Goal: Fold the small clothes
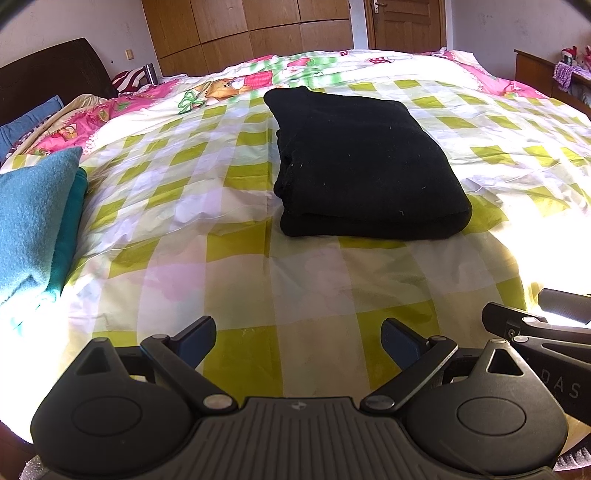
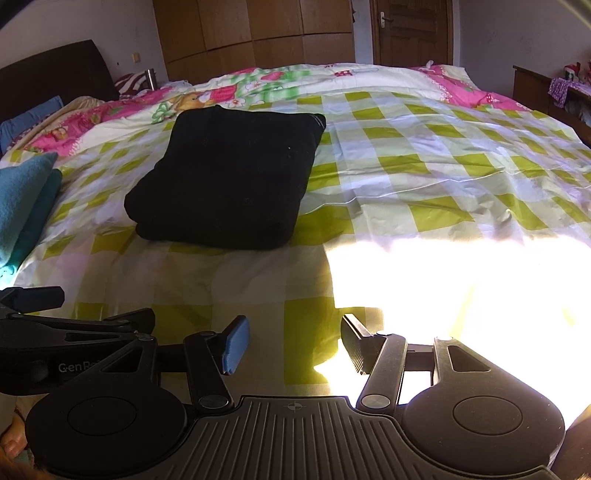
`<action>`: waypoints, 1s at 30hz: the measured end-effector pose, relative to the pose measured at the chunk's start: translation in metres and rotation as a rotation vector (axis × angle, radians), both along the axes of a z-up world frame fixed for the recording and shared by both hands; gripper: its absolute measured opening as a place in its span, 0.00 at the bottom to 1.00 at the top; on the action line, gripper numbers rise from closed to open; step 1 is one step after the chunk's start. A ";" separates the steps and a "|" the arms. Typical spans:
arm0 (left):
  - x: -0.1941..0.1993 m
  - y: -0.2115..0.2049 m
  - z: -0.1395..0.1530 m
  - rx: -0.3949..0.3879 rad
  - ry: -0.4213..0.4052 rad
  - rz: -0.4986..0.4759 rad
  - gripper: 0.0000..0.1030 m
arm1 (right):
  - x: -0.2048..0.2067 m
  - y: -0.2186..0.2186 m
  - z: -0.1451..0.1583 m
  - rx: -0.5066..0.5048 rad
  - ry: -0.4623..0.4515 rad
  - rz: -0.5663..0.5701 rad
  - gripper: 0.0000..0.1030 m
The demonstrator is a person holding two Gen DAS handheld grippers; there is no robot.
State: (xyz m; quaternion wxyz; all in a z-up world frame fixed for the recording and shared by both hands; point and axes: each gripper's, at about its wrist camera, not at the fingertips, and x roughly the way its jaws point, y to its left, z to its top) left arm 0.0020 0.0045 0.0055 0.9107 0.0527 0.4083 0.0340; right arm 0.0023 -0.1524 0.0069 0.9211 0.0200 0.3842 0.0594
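Note:
A black garment (image 1: 365, 166) lies folded into a thick rectangle on the green-checked bedspread (image 1: 236, 273); the right wrist view shows this black garment (image 2: 229, 181) left of centre. My left gripper (image 1: 298, 341) hovers open over the near part of the bed, well short of the garment, with nothing between its blue pads. My right gripper (image 2: 293, 341) is also open and empty, near the bed's front edge. Each gripper shows in the other's view: the right gripper (image 1: 539, 321) at the far right edge, the left gripper (image 2: 66, 314) at the left.
A teal folded blanket or towel (image 1: 33, 221) lies at the bed's left side. A dark headboard (image 1: 55, 74) and pillows are far left, wooden wardrobes (image 1: 251, 29) and a door (image 1: 406, 22) behind. Strong sunlight washes out the near right bedspread (image 2: 461, 280).

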 end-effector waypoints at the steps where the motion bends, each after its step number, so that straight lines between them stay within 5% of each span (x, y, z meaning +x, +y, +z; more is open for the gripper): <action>1: 0.000 0.000 0.000 0.001 0.000 0.000 1.00 | 0.000 0.000 0.000 -0.001 0.001 -0.001 0.53; 30: -0.003 -0.006 -0.002 0.044 -0.014 -0.005 1.00 | -0.001 0.003 -0.001 -0.061 -0.004 -0.015 0.54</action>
